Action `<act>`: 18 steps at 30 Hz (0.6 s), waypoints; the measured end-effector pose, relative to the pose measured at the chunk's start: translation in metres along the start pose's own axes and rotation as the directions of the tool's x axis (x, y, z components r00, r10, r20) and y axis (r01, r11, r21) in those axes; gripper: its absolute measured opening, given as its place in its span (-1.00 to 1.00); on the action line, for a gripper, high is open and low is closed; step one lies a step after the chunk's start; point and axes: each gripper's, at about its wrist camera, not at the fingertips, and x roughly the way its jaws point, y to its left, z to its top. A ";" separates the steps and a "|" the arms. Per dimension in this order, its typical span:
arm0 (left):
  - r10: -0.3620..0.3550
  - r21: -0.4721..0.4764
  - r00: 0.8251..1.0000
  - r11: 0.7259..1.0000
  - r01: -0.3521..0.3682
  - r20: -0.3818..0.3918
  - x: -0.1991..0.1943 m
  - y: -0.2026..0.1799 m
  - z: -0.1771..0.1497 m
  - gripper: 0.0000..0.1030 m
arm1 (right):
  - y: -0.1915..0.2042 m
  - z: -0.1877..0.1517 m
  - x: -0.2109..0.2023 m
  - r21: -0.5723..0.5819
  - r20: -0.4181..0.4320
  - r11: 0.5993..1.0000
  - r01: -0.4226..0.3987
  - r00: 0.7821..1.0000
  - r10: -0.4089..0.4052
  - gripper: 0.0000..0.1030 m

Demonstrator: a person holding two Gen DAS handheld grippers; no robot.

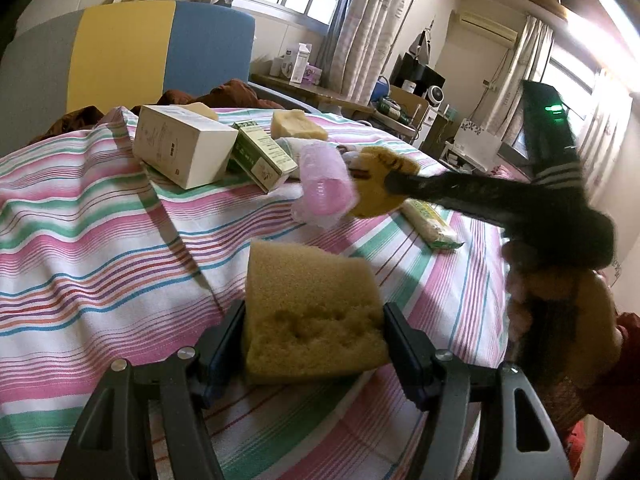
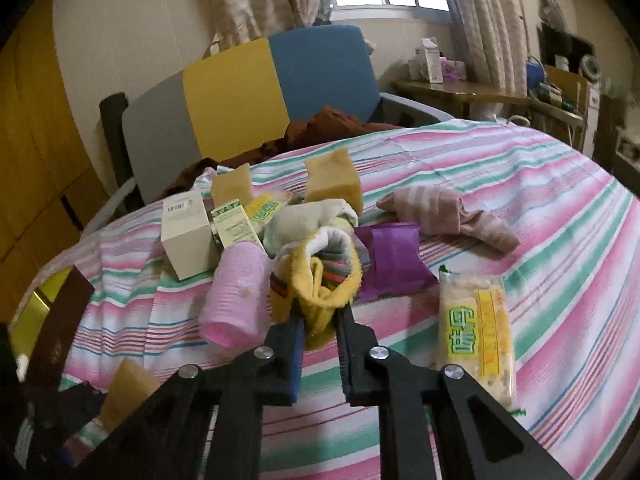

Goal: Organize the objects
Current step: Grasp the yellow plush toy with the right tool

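Left wrist view: the left gripper clamps a yellow sponge above the striped bedsheet. Right wrist view: the right gripper is clenched on a yellow sock, beside a pink roller and a snack packet.

— What sits between your left jaws?

— A porous yellow sponge block, resting on the striped cotton bedspread. Beyond it, my right gripper pinches the yellow-cuffed rolled sock.

— And around that sock?

— The pink ribbed plastic roller lies touching it on the left, the purple foil pouch just right of it, the clear-wrapped cracker packet further right. Behind the roller stand a white cardboard box and a green-printed carton.
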 end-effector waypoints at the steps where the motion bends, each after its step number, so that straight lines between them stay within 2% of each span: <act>1: 0.000 0.000 1.000 1.000 0.000 0.000 -0.001 0.000 0.000 0.31 | 0.000 0.000 -0.007 0.019 0.017 1.000 -0.010 1.000 0.010 -0.76; 4: -0.005 -0.006 1.000 1.000 0.005 0.003 -0.002 0.000 0.001 0.31 | 0.003 0.005 -0.032 0.032 0.097 0.997 -0.076 0.993 0.073 -0.84; 7: -0.009 -0.011 1.000 1.000 0.009 0.006 -0.003 0.000 0.000 0.31 | 0.009 0.010 -0.040 0.024 0.108 0.995 -0.097 0.990 0.094 -0.84; 11: -0.009 -0.011 1.000 1.000 0.009 0.007 -0.003 0.000 0.001 0.31 | 0.004 0.007 -0.035 0.070 0.070 0.990 -0.123 0.991 0.118 -0.87; 14: -0.012 -0.014 1.000 1.000 0.012 0.009 -0.004 0.001 0.000 0.31 | -0.007 -0.001 -0.026 0.100 -0.010 0.991 -0.088 0.996 0.089 -0.79; 16: -0.017 -0.019 1.000 1.000 0.017 0.011 -0.004 0.002 0.000 0.31 | -0.014 -0.007 -0.027 0.102 -0.026 0.990 -0.100 0.994 0.104 -0.79; 17: -0.018 -0.020 1.000 1.000 0.018 0.011 -0.004 0.002 0.000 0.31 | -0.016 -0.009 -0.028 0.096 -0.025 0.991 -0.090 0.995 0.093 -0.76; 18: -0.019 -0.020 1.000 1.000 0.019 0.011 -0.004 0.002 0.000 0.31 | -0.020 -0.011 -0.032 0.092 -0.016 0.993 -0.071 0.997 0.073 -0.59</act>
